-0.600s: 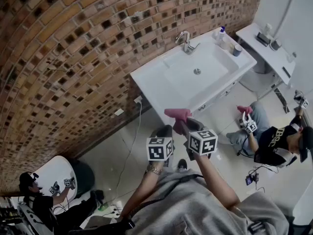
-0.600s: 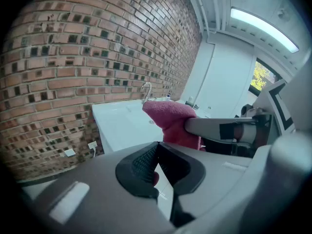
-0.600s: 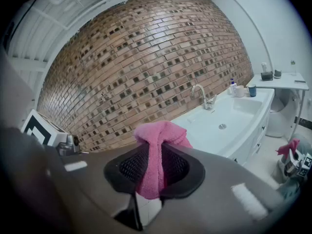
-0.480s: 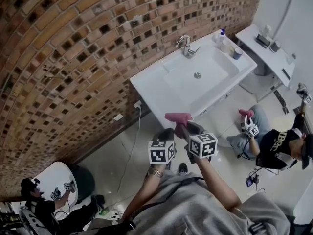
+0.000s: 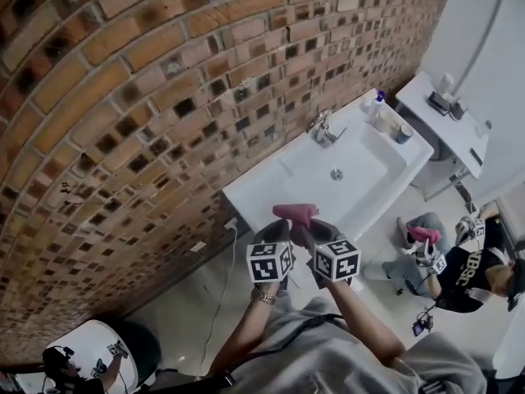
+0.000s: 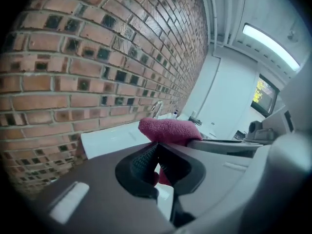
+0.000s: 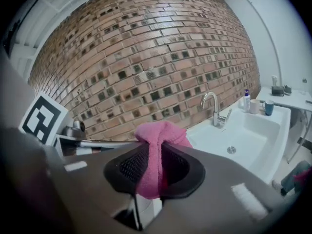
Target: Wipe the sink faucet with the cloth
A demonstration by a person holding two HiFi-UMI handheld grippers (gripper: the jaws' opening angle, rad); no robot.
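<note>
A chrome faucet [image 5: 321,128] stands at the back of the white sink [image 5: 271,189], against the brick wall. My right gripper [image 5: 302,230] is shut on a pink cloth [image 5: 295,213], held up in front of the sink's near edge, well short of the faucet. In the right gripper view the cloth [image 7: 161,133] bulges out above the right gripper [image 7: 156,152], with the faucet [image 7: 214,108] beyond. My left gripper [image 5: 276,231] is close beside it, shut with nothing between its pads. In the left gripper view, the cloth [image 6: 168,130] shows just past the left gripper [image 6: 155,154].
A soap bottle [image 5: 377,107] and a blue cup [image 5: 402,134] sit at the sink's right end. A white side table [image 5: 459,130] stands further right. One person [image 5: 467,273] sits on the floor at the right, another [image 5: 66,364] at the lower left.
The view has tilted up the brick wall and drawn nearer to the sink. Both grippers with the cloth now sit against the sink's front edge. Neither has opened or shut.
</note>
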